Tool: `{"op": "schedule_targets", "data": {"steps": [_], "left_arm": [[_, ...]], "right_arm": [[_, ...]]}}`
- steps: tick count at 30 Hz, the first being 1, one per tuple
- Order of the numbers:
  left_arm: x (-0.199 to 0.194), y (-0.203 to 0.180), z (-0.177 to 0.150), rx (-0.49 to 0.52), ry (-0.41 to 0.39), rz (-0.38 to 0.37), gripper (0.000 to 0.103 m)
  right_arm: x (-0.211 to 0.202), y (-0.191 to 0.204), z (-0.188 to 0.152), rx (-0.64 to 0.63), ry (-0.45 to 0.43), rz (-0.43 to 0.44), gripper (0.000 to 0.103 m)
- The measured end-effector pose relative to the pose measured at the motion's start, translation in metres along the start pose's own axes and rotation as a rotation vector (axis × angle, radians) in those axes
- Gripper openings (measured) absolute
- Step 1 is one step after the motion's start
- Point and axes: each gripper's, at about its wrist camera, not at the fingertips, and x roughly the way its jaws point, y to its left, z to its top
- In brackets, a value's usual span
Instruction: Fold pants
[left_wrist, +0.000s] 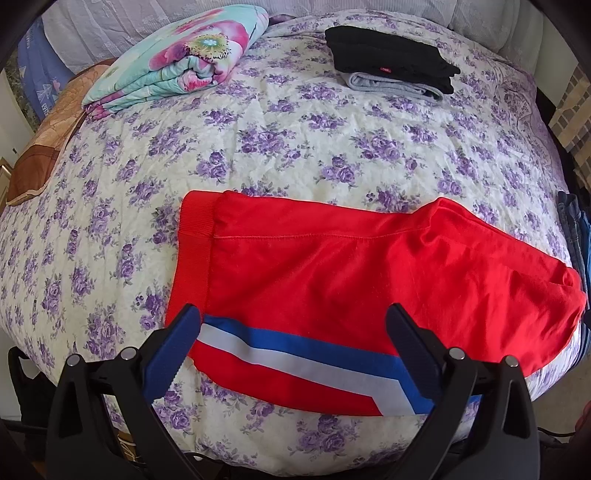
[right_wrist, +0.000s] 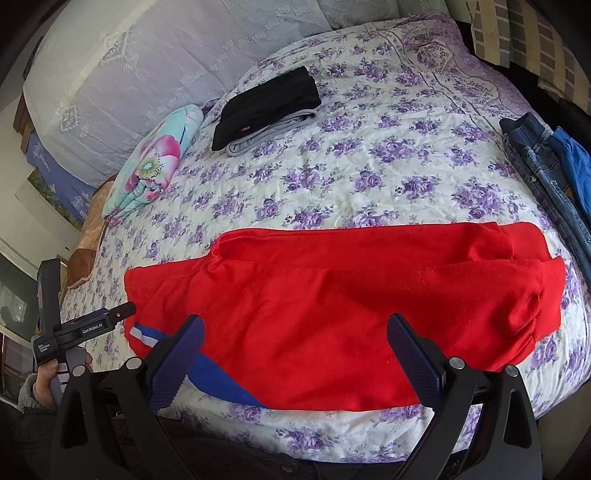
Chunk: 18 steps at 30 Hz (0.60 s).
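Red pants (left_wrist: 332, 273) with a blue and white stripe (left_wrist: 295, 350) lie folded lengthwise across the near part of the bed; they also show in the right wrist view (right_wrist: 351, 295). The ribbed cuff (left_wrist: 195, 243) is at the left end. My left gripper (left_wrist: 291, 321) is open and empty, hovering over the striped near-left part of the pants. My right gripper (right_wrist: 295, 328) is open and empty over the near edge of the pants, further right. The left gripper's body (right_wrist: 88, 325) shows at the left of the right wrist view.
The bed has a purple-flowered quilt (left_wrist: 295, 147). A folded black and grey stack (left_wrist: 391, 62) sits at the far side. A rolled floral blanket (left_wrist: 177, 59) lies far left. Jeans and blue clothes (right_wrist: 546, 173) lie at the right edge.
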Motion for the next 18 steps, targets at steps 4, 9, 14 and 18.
{"op": "schedule_targets", "data": {"steps": [4,9,14,18], "left_arm": [[-0.0005,-0.0006,-0.0007,0.002,0.002,0.001,0.098],[-0.0005,0.0001,0.0003,-0.001,0.002,0.001,0.098],[-0.0004,0.0002,-0.0002,-0.001,0.002,0.000,0.098],[-0.0001,0.0005,-0.0003,-0.003,0.005,0.000,0.098]], "right_arm": [[-0.0002,-0.0024,-0.0023,0.022,0.085,-0.056,0.099],[0.0003,-0.0012,-0.0010,0.025,0.033,0.004,0.099],[0.0008,-0.0005,0.0004,0.025,0.013,0.026,0.099],[0.0007,-0.0005,0.0004,0.026,0.010,0.032,0.099]]}}
